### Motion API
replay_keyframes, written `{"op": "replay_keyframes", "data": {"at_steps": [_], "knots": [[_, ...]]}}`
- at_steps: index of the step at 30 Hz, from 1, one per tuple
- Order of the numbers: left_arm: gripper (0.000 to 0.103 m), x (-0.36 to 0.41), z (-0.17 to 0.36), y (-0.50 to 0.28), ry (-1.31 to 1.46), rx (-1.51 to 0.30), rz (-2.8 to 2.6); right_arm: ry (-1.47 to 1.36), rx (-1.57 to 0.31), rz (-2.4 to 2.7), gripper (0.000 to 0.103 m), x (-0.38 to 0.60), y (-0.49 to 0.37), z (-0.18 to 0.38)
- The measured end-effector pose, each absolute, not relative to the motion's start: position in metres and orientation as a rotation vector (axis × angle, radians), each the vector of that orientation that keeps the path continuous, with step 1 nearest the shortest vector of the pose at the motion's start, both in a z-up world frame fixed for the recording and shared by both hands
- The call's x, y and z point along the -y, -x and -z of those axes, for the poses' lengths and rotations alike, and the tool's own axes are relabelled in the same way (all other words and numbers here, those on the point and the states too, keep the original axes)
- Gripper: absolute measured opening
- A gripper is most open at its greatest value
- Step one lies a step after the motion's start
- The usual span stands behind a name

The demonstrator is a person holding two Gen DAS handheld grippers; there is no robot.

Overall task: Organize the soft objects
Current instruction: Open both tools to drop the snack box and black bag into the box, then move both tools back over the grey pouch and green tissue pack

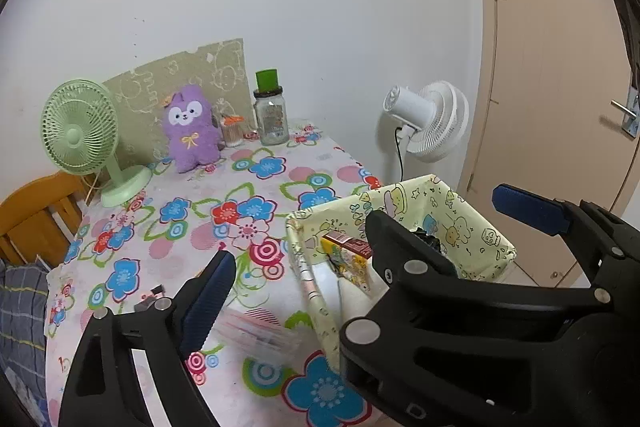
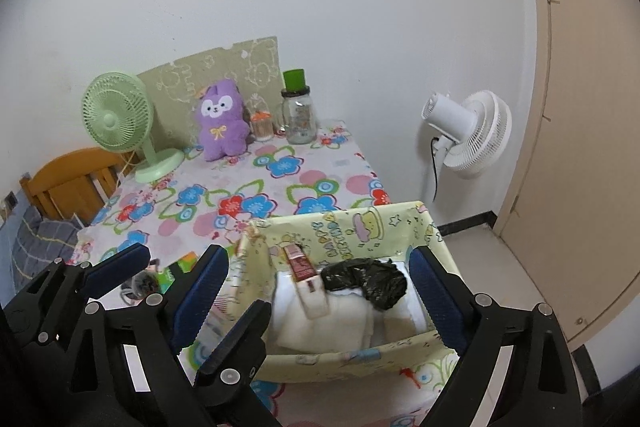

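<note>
A yellow patterned fabric basket [image 2: 360, 231] stands at the table's near right corner; it also shows in the left wrist view [image 1: 472, 223]. It holds folded white cloths [image 2: 332, 319], a crumpled black bag [image 2: 372, 283] and a red-brown packet [image 2: 302, 263]. My right gripper [image 2: 320, 283] is open, its fingers straddling the basket above the contents. My left gripper [image 1: 376, 243] is open; the other gripper's black body [image 1: 440, 307] sits between its fingers. A purple plush toy [image 1: 192, 129] sits at the table's far side. A clear plastic packet [image 1: 256, 335] lies blurred under the left gripper.
A flowered tablecloth [image 1: 240, 195] covers the table. A green desk fan [image 1: 84, 135], a jar with a green lid [image 1: 271, 115] and a small orange-topped container [image 1: 233, 131] stand at the back. A white floor fan [image 1: 432, 119] and a door [image 1: 560, 67] are to the right. A wooden chair [image 1: 36, 215] stands at left.
</note>
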State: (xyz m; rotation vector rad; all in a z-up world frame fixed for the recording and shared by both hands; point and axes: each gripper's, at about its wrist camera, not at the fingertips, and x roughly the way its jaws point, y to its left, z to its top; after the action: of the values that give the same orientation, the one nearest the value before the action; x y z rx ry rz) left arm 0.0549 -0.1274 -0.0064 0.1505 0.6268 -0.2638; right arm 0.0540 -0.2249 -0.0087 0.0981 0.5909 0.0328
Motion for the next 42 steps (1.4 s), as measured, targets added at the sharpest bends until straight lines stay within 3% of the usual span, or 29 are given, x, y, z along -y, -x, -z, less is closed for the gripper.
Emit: {"op": "replay_keyframes", "data": {"at_steps": [23, 30, 42], "knots": [[0.095, 0.056, -0.002, -0.026, -0.100, -0.563, 0.236, -0.081, -0.542, -0.015, 0.098, 0.156, -0.021, -0.003], [0.102, 0.035, 0.007, -0.032, -0.067, -0.561, 0.179, -0.073, -0.512, -0.053, 0.100, 0.137, -0.026, 0.004], [0.103, -0.001, 0.035, -0.052, -0.004, -0.608, 0.136, -0.073, -0.538, -0.127, 0.103, 0.103, -0.055, 0.031]]}}
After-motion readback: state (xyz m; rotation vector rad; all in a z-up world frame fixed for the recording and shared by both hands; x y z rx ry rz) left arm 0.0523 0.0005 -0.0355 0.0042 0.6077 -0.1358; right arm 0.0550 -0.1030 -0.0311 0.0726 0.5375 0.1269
